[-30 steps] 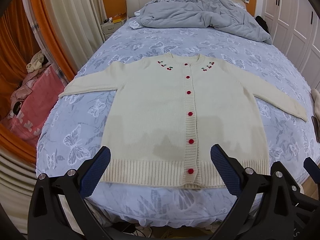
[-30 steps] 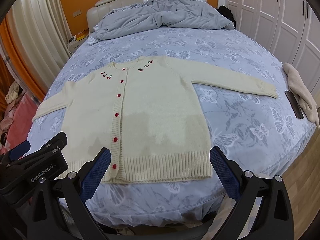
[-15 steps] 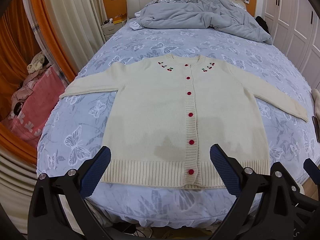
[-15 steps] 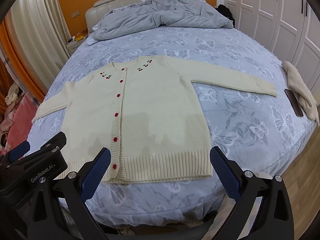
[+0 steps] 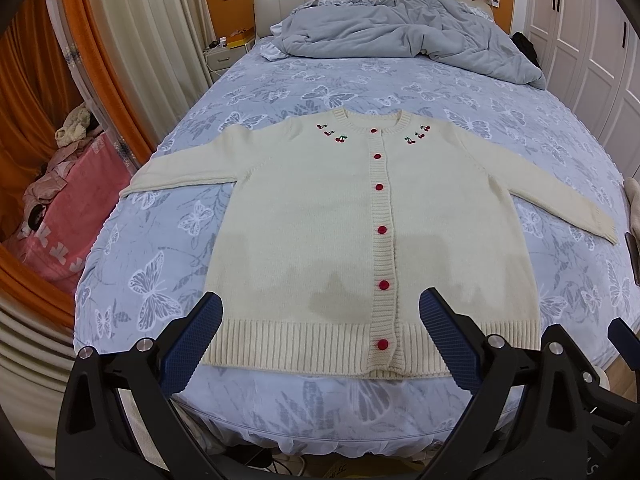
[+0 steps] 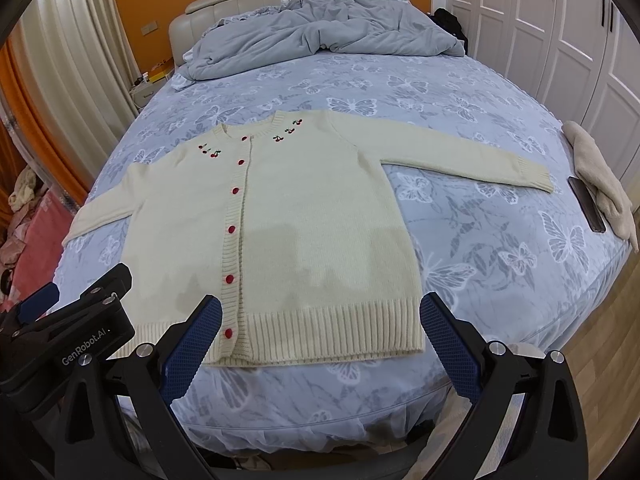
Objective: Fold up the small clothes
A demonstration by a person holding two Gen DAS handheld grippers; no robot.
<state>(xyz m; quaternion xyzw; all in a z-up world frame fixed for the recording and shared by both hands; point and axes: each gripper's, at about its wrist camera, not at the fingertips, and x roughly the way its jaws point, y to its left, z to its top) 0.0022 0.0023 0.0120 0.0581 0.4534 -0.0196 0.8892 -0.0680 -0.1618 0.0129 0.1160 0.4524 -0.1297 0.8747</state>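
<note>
Cardigan (image 5: pixel 360 240), cream with red buttons and small stitched cherries at the neck, lies spread flat and buttoned on the bed (image 5: pixel 280 92), straight ahead of both tongs, its ribbed hem nearest them and its sleeves stretched out to either side. Far to the left of the left tongs (image 5: pixel 320 336), beyond the edge of the bed, a pink blanket (image 5: pixel 68 216) is heaped beside the orange curtain (image 5: pixel 24 100). The left tongs hang released over the hem, blue pads (image 5: pixel 192 344) wide apart and touching nothing, with the bottom button between them. In the right wrist view the left tongs show at the lower left, just beside the right tongs (image 6: pixel 320 336), which are likewise released and empty above the hem at the foot of the bed. Well ahead of both tongs a rumpled grey duvet (image 6: pixel 320 28) is bunched against the headboard (image 6: pixel 240 4). To the right of the right tongs, past the cuff of the outstretched sleeve, a dark phone (image 6: pixel 586 204) lies at the edge of the bed, with a beige cloth (image 6: pixel 600 184) just beside it. White wardrobe doors (image 6: pixel 560 20) stand farther right.
</note>
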